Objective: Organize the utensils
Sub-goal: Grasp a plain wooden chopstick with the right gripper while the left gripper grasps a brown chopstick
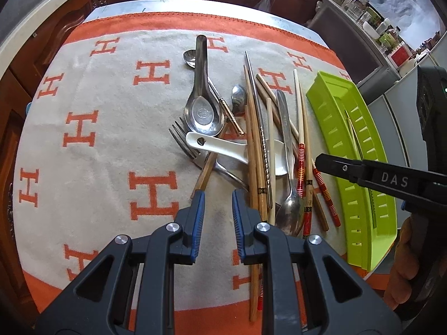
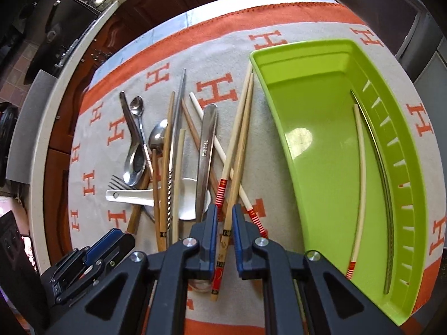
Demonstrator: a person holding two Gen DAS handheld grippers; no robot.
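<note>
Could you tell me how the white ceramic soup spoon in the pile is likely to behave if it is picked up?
The white ceramic soup spoon looks rigid and glazed, so probably slippery. Wooden chopsticks and a steel spoon cross its bowl; lifting would likely drag them. Being ceramic, it may chip if dropped.

Orange "H" letters repeat across the cloth [image 1: 111,128]; white "DAS" stands on the right hand-held gripper [image 1: 324,164].
</note>
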